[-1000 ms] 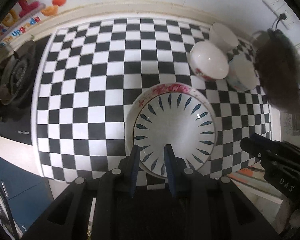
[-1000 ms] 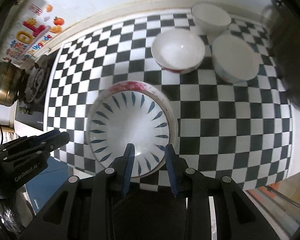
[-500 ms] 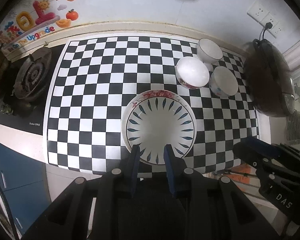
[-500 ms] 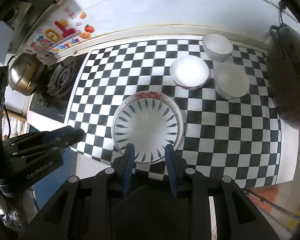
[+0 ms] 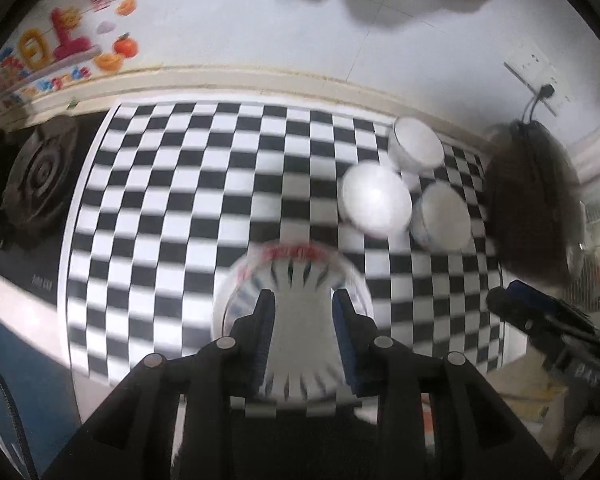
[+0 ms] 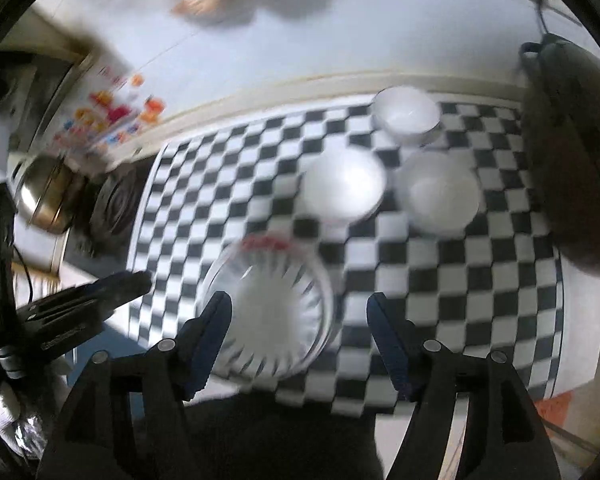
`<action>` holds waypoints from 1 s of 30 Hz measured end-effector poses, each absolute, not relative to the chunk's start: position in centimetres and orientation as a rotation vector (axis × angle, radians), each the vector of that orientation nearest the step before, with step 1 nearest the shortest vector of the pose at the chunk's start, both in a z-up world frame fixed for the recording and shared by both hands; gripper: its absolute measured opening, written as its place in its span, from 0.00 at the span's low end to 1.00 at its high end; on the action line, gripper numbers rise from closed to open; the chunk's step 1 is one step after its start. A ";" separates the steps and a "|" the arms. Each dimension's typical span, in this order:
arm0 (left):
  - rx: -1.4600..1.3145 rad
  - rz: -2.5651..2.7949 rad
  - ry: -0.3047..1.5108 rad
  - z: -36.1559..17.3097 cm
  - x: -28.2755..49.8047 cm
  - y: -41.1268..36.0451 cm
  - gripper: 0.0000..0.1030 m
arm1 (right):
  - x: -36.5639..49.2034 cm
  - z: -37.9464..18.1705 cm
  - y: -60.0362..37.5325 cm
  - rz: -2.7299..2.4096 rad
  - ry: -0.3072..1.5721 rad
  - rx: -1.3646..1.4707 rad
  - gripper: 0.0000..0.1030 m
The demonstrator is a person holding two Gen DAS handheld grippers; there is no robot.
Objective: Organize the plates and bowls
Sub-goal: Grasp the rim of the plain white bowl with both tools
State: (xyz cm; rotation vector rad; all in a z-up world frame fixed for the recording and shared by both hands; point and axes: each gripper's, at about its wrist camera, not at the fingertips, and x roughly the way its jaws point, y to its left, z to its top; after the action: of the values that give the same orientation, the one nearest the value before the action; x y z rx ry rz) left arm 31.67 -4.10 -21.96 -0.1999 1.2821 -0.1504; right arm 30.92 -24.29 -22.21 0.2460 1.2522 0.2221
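White stacked plates (image 5: 296,304) with dark leaf marks on checkered mat (image 5: 172,216), near and centred under both grippers, left gripper (image 5: 304,336) jaws narrow and opening, right gripper (image 6: 300,340) jaws wide and opening, nothing gripped, three bowls (image 6: 342,188) far right.

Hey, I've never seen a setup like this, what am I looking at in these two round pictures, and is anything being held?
There is no robot. A person holds a two-finger hand-held gripper in each hand, each with a fisheye camera looking along its fingers.

The left hand-held gripper fills one view, the right hand-held gripper the other; each also sees its partner at the side.

Below lies a checkered mat with a leaf-patterned plate stacked on a red-rimmed plate, and three white bowls behind.

Both pairs of jaws are opening, wider on the right, with nothing between them.
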 end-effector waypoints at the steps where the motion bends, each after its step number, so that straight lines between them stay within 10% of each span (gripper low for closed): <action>1: -0.214 -0.170 1.295 -22.6 33.2 -4.3 0.27 | 32.4 -22.8 -25.1 0.212 1.251 0.264 0.71; 9: -0.283 -0.306 1.509 -31.9 44.6 -7.7 0.26 | 45.8 -29.7 -26.8 0.212 1.393 0.271 0.69; 18: -0.267 -0.377 1.681 -40.2 49.6 -11.1 0.25 | 54.7 -39.5 -25.4 0.163 1.632 0.137 0.50; 23: -0.264 -0.410 1.692 -41.4 50.1 -11.9 0.19 | 55.9 -42.7 -25.4 0.158 1.703 0.137 0.19; 30: -0.241 -0.397 1.671 -41.0 50.7 -12.2 0.19 | 56.3 -43.8 -25.7 0.165 1.724 0.167 0.15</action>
State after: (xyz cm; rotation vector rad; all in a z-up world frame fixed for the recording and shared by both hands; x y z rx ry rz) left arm 50.65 -12.17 -40.95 -0.2411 1.6709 -0.3969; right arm 56.28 -25.67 -43.85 0.1672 1.7238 0.1650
